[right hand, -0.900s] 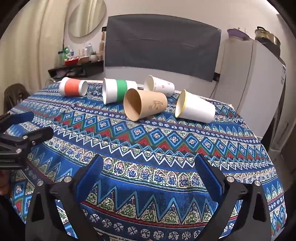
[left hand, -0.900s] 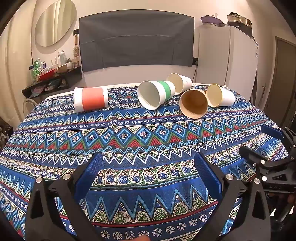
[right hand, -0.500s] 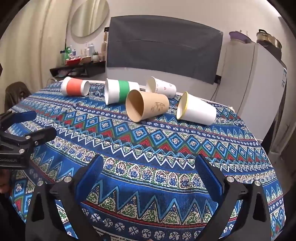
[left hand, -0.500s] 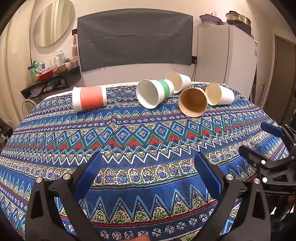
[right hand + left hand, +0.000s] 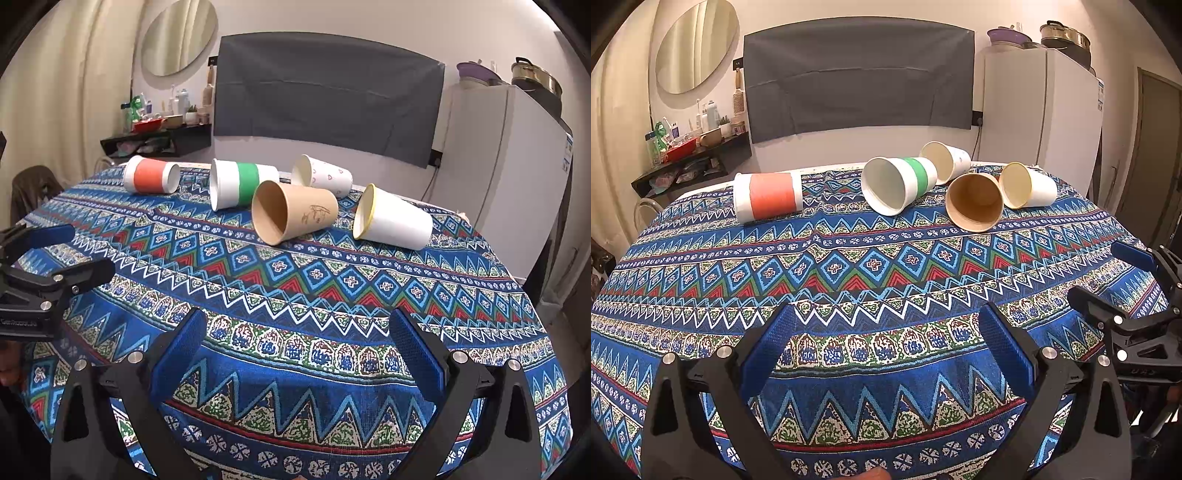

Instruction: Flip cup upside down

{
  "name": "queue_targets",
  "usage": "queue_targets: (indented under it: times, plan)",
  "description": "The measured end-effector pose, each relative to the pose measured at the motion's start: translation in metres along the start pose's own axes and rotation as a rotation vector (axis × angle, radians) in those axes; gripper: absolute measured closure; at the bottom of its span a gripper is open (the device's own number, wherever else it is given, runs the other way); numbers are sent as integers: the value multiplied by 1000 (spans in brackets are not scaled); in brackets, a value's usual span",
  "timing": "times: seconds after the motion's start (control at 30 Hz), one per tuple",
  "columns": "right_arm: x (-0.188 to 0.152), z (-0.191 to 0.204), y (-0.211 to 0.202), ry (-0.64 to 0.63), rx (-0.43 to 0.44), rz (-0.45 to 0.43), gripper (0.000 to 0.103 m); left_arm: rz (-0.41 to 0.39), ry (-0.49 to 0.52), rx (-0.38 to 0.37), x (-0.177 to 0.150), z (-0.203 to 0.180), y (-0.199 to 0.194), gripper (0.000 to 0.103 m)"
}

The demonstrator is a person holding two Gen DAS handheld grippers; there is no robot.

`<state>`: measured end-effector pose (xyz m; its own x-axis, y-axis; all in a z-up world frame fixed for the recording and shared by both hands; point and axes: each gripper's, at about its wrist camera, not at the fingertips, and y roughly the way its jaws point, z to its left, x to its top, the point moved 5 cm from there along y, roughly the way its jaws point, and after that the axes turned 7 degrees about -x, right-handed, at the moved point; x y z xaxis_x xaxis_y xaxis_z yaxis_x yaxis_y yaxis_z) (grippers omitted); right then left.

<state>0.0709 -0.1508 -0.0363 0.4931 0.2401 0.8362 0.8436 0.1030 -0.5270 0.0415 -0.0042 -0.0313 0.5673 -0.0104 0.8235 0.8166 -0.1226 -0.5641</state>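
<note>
Left claw (image 5: pixel 886 347) wide open, blue pads (image 5: pixel 768 350) spread apart, nothing between them, held low over the near edge of the bench, pointing toward the far edge. Right claw (image 5: pixel 295 350) same: wide open, empty, over the near edge, aimed at the far side. Each shows in the other's view from the side: right claw (image 5: pixel 1126 280) near the right edge, left claw (image 5: pixel 59 254) near the left edge, jaws apart, nothing gripped.

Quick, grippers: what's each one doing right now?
Left gripper: open, holding nothing, above the tablecloth.
Right gripper: open, holding nothing, short of the brown cup.
</note>
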Motion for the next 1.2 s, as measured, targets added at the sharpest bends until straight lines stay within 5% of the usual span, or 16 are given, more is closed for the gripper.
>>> queue_targets:
  times: [1.2]
  plan:
    - [-2, 2, 3, 5, 36, 15, 8, 23, -9, -14, -1, 2, 4, 6]
